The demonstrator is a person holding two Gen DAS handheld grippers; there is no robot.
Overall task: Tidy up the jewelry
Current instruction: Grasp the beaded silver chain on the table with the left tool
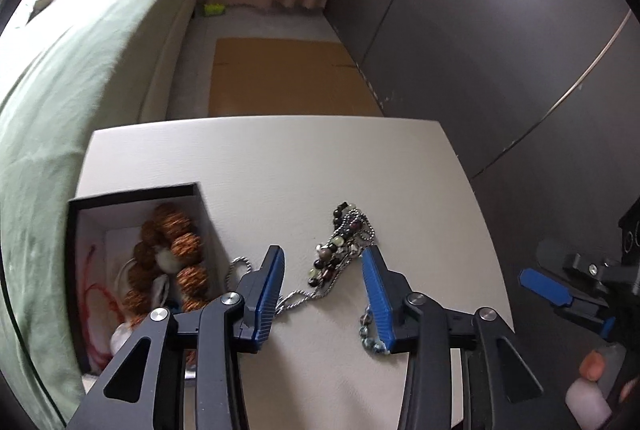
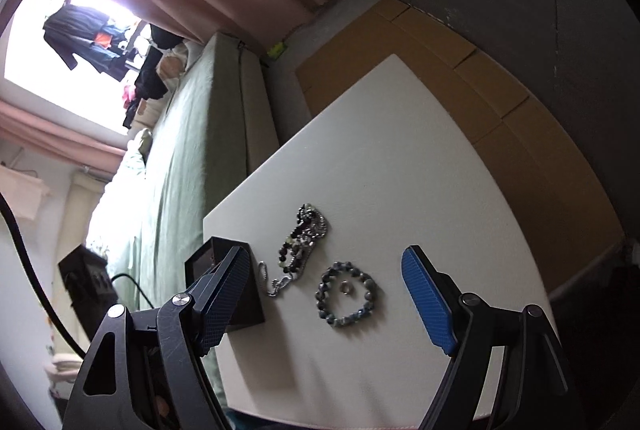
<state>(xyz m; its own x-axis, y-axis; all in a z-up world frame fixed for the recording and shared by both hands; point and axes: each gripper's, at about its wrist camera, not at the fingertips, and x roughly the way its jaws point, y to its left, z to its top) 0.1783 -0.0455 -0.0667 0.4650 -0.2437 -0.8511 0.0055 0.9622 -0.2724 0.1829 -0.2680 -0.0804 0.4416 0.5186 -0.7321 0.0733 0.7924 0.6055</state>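
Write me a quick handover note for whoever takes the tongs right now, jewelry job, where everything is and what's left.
Left tongs: open, nothing gripped, poised over the tangled bead strand and silver chain.
Right tongs: open, empty, aimed at the blue-grey bead bracelet.
Done: large orange-brown bead bracelet lies in the black box, with shells and red cord.
Left on the white table: the tangled strand and chain beside the box, the bead bracelet, and a small ring lying inside the bracelet's loop.
Next, probably: box those three.
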